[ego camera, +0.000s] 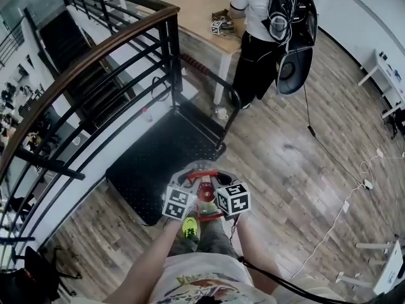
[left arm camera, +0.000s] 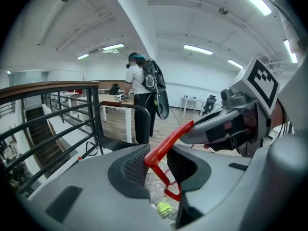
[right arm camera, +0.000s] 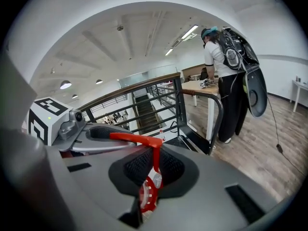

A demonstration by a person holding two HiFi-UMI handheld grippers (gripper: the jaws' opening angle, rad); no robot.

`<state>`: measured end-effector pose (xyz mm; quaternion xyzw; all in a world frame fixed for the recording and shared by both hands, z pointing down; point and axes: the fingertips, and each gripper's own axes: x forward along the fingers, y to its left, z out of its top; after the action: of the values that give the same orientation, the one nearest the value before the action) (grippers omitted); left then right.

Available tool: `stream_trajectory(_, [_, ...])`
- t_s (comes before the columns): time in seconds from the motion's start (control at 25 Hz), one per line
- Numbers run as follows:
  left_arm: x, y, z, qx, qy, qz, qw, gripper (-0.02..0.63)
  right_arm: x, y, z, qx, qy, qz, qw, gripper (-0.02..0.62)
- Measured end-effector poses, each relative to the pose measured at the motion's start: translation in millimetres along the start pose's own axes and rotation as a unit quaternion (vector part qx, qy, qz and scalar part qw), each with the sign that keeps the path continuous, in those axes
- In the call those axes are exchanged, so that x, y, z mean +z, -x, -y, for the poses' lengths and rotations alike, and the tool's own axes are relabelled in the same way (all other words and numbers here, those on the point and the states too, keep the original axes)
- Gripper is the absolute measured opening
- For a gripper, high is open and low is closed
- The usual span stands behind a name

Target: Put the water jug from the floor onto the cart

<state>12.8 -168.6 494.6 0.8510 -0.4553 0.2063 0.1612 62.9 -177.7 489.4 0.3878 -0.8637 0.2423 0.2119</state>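
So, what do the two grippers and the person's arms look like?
The left gripper and right gripper are smooth grey shells with dark textured pads. Each carries a white cube with black square markers. The T-shirt is pale and printed; a black cable runs nearby.

The left gripper point(ego camera: 192, 194) and right gripper point(ego camera: 215, 194) meet on the red plastic handle point(ego camera: 203, 173) of a clear water jug point(ego camera: 190, 168). Just beyond the fingers lies a black flat cart point(ego camera: 161, 160) on the wooden floor point(ego camera: 285, 163).
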Motion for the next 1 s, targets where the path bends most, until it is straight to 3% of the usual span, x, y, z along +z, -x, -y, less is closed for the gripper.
stream_trajectory(0.4, [15.3, -42.6, -40.6, 0.076, 0.038, -0.017, 0.9963, 0.109, 28.0, -54.1, 33.2, 0.078, 0.028, -0.026, 0.996, 0.029])
stream_trajectory(1.0, [53.2, -103.5, -101.2, 0.132, 0.066, -0.017, 0.9889, 0.109, 86.6, -119.3, 78.0, 0.141, 0.068, -0.041, 0.987, 0.029])
